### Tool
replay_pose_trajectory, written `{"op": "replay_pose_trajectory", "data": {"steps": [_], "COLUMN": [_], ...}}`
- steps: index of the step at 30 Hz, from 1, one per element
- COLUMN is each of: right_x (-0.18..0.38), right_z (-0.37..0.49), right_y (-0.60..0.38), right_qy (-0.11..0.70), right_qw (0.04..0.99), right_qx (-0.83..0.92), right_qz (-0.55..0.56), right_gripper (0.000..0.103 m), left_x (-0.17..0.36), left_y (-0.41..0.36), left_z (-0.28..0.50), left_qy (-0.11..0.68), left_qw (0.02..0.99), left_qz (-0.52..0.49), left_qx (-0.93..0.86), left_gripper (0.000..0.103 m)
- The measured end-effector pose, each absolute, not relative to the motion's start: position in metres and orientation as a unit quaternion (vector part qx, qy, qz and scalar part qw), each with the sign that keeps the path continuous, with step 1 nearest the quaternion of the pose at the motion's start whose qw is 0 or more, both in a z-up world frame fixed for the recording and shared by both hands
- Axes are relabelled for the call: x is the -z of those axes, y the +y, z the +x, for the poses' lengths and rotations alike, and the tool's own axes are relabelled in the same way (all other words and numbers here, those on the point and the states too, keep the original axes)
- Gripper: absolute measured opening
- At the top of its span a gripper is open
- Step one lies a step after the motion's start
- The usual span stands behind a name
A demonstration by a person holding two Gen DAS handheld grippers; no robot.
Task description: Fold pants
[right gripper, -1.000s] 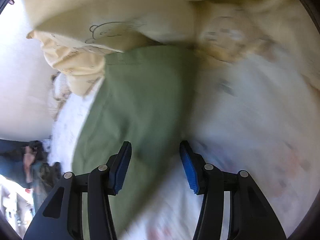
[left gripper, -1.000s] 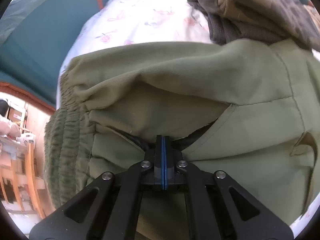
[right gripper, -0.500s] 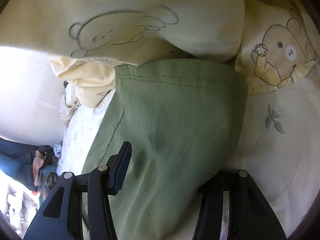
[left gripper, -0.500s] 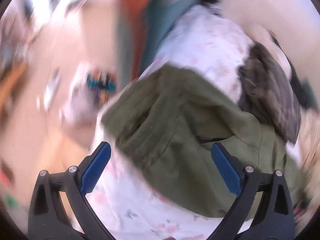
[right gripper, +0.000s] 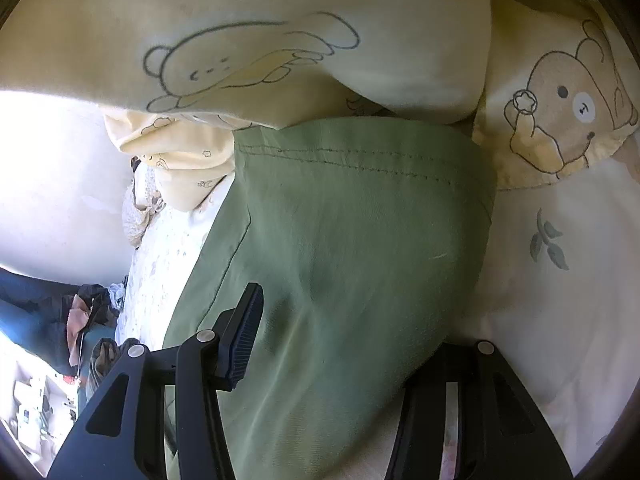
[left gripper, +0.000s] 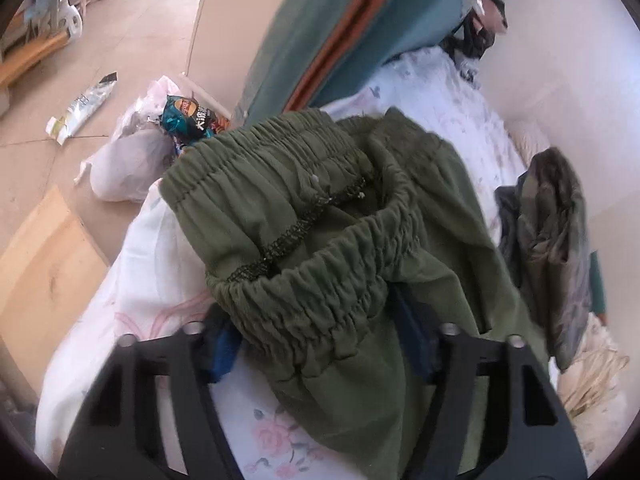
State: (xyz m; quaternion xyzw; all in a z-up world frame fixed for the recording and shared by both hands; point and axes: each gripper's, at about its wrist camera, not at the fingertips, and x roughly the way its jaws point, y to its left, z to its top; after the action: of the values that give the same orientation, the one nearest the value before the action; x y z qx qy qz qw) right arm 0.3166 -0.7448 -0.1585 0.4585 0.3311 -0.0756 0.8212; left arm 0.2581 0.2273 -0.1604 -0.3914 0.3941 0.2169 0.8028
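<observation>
A: Where are the pants (left gripper: pixel 340 240)?
B: On the bed (left gripper: pixel 160 280), waistband bunched between the left claw (left gripper: pixel 316 344), whose jaws are closing.
A: And the right claw (right gripper: pixel 344 344)?
B: Spread; the leg hem drapes over its three o'clock finger. A bear pillow (right gripper: pixel 280 40) sits at twelve.

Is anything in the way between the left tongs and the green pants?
Nothing visible is. The green pants lie on the flowery sheet, and their stretchy waistband already sits between the closing fingers of the left tongs. The grey garment lies off to the side.
</observation>
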Motion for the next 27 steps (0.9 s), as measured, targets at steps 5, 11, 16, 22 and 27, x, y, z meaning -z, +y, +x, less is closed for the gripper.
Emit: {"op": "replay_pose_trajectory", "data": {"steps": [5, 11, 16, 22, 27], "right_x": [0.158, 0.123, 0.097, 0.068, 0.065], "right_z": [0.319, 0.307, 0.284, 0.232, 0.157], "right_y": [-0.751, -0.742, -0.74, -0.729, -0.699], "right_qy": [0.329, 0.304, 0.302, 0.309, 0.307], "right_qw": [0.818, 0.848, 0.848, 0.842, 0.83], "right_qx": [0.119, 0.135, 0.139, 0.158, 0.194], "right_qz": [0.456, 0.413, 0.413, 0.413, 0.423], "right_gripper": [0.005, 0.001, 0.001, 0.001, 0.001], "left_x": [0.135, 0.095, 0.054, 0.026, 0.022], "left_y": [0.222, 0.208, 0.209, 0.238, 0.266], "left_z": [0.26, 0.247, 0.231, 0.19, 0.129], "left_qy": [0.372, 0.397, 0.386, 0.392, 0.418], "left_qw": [0.824, 0.826, 0.839, 0.832, 0.813], "left_qz": [-0.375, -0.318, -0.308, -0.324, -0.335], "left_qx": [-0.205, -0.244, -0.23, -0.222, -0.228], "left_gripper": [0.01, 0.009, 0.009, 0.009, 0.009]}}
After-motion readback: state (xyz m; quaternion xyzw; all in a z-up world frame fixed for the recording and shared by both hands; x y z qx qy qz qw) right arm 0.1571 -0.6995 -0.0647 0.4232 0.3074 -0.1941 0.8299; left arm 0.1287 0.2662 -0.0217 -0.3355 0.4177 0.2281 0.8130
